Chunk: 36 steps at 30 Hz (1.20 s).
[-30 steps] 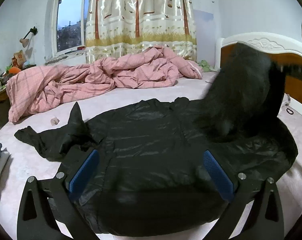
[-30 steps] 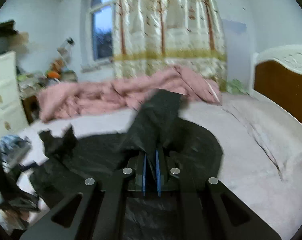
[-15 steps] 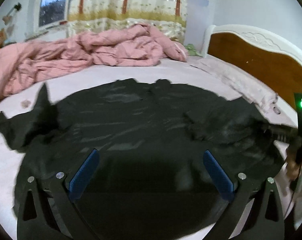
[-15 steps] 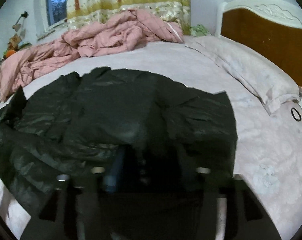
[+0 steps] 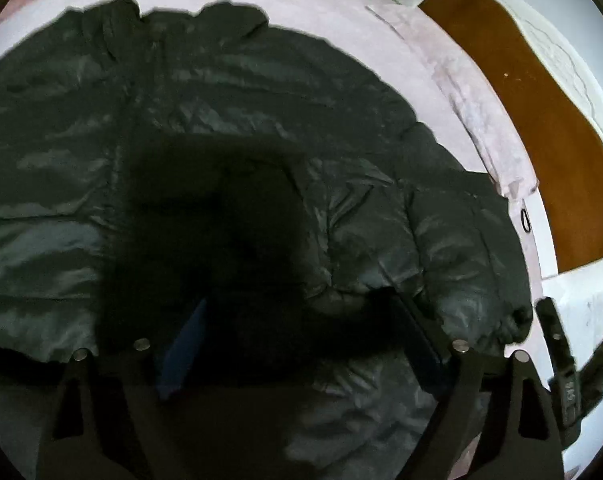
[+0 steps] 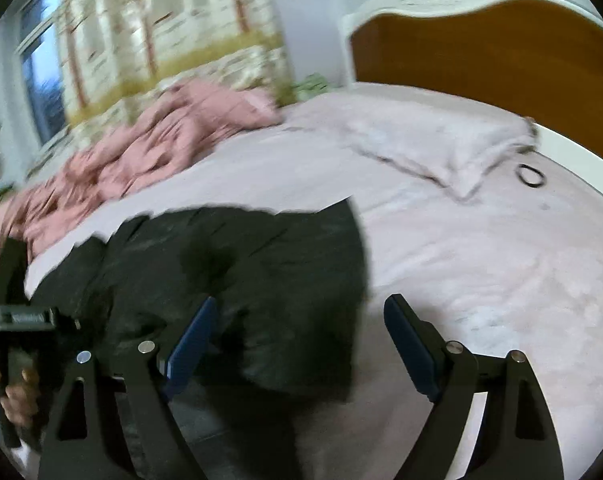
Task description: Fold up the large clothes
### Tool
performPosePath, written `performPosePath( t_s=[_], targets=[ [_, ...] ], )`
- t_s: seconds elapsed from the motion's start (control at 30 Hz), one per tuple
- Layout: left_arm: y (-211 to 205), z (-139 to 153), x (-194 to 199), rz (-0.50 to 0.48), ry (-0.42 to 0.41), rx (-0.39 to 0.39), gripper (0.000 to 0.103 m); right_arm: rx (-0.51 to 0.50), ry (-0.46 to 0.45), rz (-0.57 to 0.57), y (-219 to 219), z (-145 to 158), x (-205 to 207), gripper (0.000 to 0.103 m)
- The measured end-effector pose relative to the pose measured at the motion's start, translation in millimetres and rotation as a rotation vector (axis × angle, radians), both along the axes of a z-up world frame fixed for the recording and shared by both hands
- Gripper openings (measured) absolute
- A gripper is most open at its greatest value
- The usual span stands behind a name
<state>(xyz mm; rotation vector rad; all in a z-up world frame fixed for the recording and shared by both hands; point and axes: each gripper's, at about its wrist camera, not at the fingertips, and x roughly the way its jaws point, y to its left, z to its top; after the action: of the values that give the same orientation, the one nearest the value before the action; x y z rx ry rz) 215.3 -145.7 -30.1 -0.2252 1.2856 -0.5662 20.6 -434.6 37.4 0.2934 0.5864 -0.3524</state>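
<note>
A large black puffer jacket lies spread on the pale pink bed. Its right sleeve is folded in across the body. My left gripper is open, low over the jacket's shadowed front part, with nothing between its blue pads. My right gripper is open and empty over the jacket's right edge, its right finger over bare sheet. The right gripper also shows at the lower right of the left wrist view.
A crumpled pink duvet lies at the far side of the bed. A pale pillow and a black hair tie lie by the white and brown headboard. A curtained window is behind.
The right gripper laid the sleeve across the jacket, let it go and opened, then drew back to the right. The left gripper dropped close over the jacket.
</note>
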Motion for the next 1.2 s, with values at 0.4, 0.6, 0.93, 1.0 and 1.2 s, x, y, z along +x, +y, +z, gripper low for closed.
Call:
performPosePath(
  t_s=[0.4,0.6,0.93,1.0,1.2],
  targets=[
    [55,27,28,0.175,-0.122,0.172,0.008,0.05,0.003,-0.031,-18,-2,-3,0.087],
    [125,51,48,0.31,-0.296,0.41,0.008,0.001,0.008,0.068,5,-3,0,0.087],
    [193,46,58,0.458,-0.38,0.628,0.008,-0.138,0.235,0.178,58,-42,29,0.088],
    [206,43,59,0.471,-0.386,0.668,0.008,-0.148,0.242,0.161,57,-43,29,0.088],
    [219,33,57,0.442,-0.368,0.61,0.017,-0.112,0.269,0.147,48,-52,32,0.088]
  ],
)
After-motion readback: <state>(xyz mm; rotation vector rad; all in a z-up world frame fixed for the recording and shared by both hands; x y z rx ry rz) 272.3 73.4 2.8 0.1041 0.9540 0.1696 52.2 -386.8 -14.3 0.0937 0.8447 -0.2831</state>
